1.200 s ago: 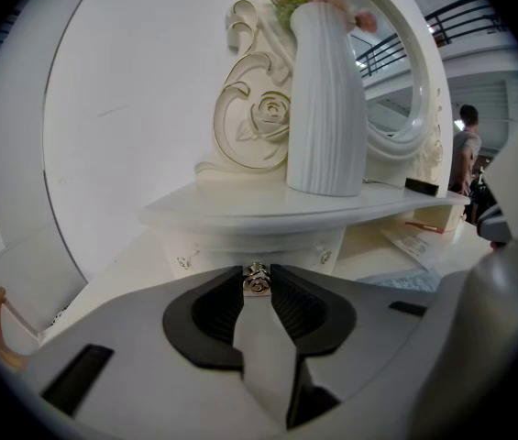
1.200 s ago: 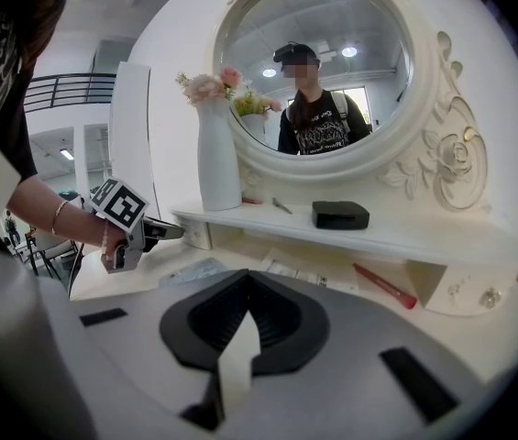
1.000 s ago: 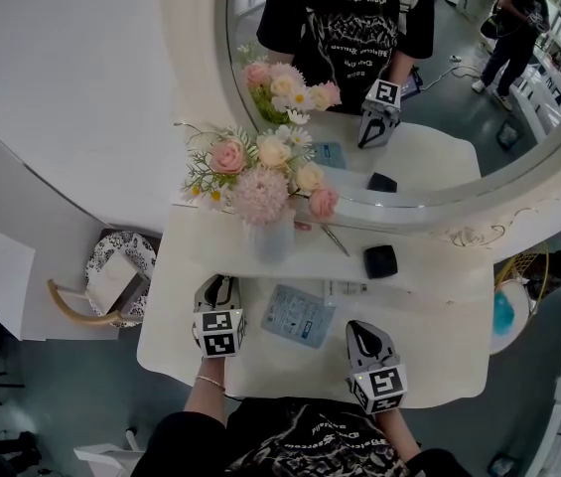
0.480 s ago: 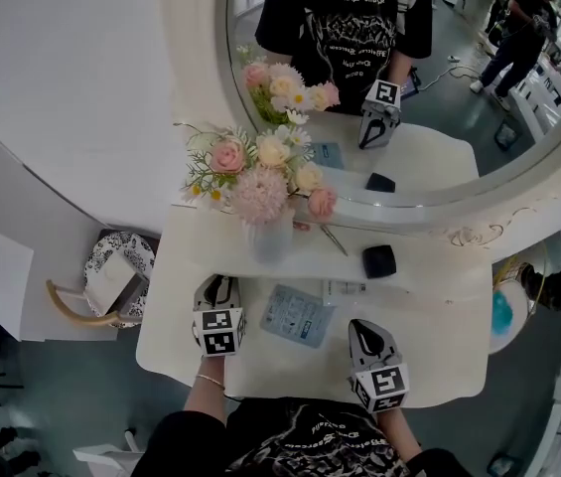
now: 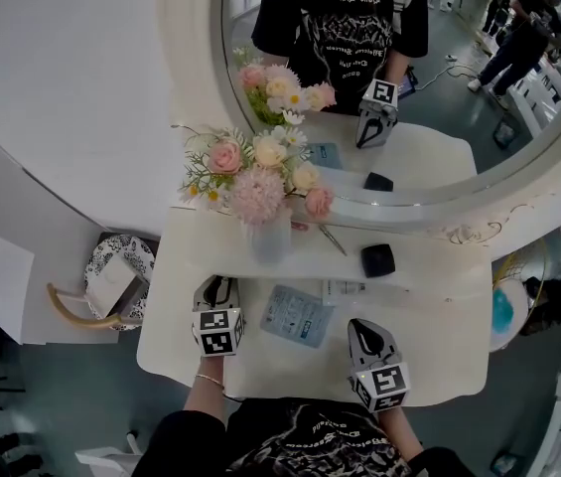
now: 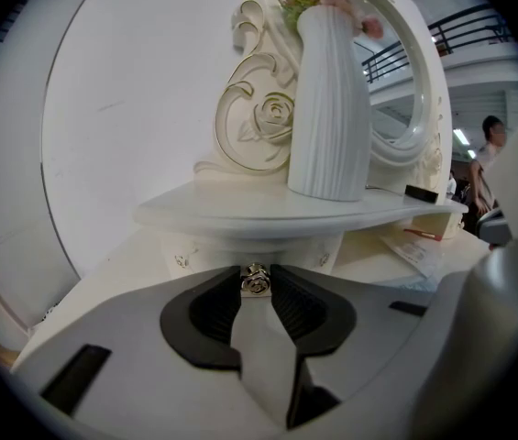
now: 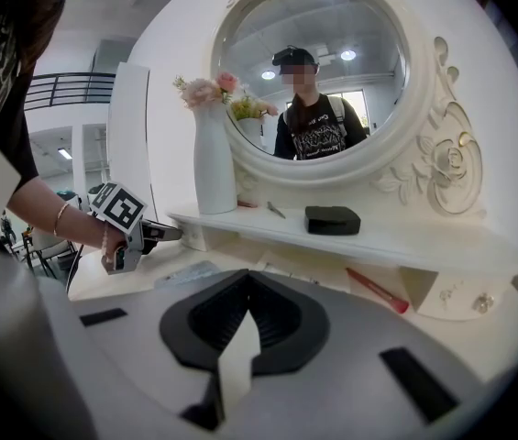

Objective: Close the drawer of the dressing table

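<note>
The white dressing table [image 5: 439, 351] has a small drawer [image 6: 199, 257] under the left end of its shelf, with a metal rose-shaped knob [image 6: 256, 282]. My left gripper [image 6: 256, 277] [image 5: 218, 284] is shut on that knob, its pad tips pressing it from both sides. I cannot tell how far out the drawer stands. My right gripper [image 7: 247, 279] [image 5: 362, 328] hovers over the tabletop's front right, shut with nothing in it. The right gripper view also shows the left gripper [image 7: 162, 233] at the shelf's left end.
A white vase [image 5: 270, 238] of flowers stands on the shelf [image 5: 429, 271] with a black box [image 5: 378, 259]. A blue packet [image 5: 298, 315] lies on the tabletop, a red pen [image 7: 378, 291] under the shelf. A second small drawer [image 7: 451, 296] is at the right. A chair [image 5: 111, 278] stands at the left.
</note>
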The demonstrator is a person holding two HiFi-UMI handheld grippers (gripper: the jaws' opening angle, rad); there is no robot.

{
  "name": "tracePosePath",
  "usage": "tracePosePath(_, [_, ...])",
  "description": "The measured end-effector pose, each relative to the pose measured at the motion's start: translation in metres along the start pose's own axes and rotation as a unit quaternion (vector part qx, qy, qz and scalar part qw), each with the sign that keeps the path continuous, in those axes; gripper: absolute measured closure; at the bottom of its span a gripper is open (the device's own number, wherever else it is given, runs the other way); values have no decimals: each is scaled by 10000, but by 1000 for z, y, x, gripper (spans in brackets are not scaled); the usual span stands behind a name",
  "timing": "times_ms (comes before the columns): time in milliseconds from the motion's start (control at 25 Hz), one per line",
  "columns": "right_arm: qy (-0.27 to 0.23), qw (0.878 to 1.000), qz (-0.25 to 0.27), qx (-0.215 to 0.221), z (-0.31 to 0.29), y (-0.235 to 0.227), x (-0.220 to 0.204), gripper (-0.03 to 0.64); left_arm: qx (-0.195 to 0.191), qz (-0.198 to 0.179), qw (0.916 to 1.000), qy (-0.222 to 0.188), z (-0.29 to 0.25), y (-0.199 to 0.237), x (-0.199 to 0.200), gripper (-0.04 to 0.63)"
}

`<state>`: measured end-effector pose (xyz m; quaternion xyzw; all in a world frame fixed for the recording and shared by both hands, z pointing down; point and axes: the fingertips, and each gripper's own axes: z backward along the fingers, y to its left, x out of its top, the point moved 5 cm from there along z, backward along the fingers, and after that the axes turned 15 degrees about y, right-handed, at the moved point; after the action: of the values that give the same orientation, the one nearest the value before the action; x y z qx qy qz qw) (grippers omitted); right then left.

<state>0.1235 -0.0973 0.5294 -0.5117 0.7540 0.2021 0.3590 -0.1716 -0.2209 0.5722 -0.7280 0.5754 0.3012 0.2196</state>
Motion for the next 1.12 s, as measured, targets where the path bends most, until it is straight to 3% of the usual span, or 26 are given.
tracePosePath(120, [14, 10000, -24, 14, 0, -1, 0, 606, 31, 148, 9999, -29, 0, 2, -1, 478])
tracePosePath(320, [136, 9998, -44, 105, -2, 1, -4, 604, -82, 299, 9994, -178, 7, 2, 0, 399])
tracePosePath(560, [104, 9998, -32, 152, -2, 4, -6, 604, -5, 417, 9987, -277, 27, -6, -8, 390])
tracePosePath(840, [48, 9999, -63, 148, 3, 5, -10, 605, -626, -3, 9975, -313, 55, -57, -21, 388])
tracePosePath(1120, [2, 9998, -112, 174, 7, 8, -15, 604, -1390, -405, 9891, -249, 66, -117, -35, 392])
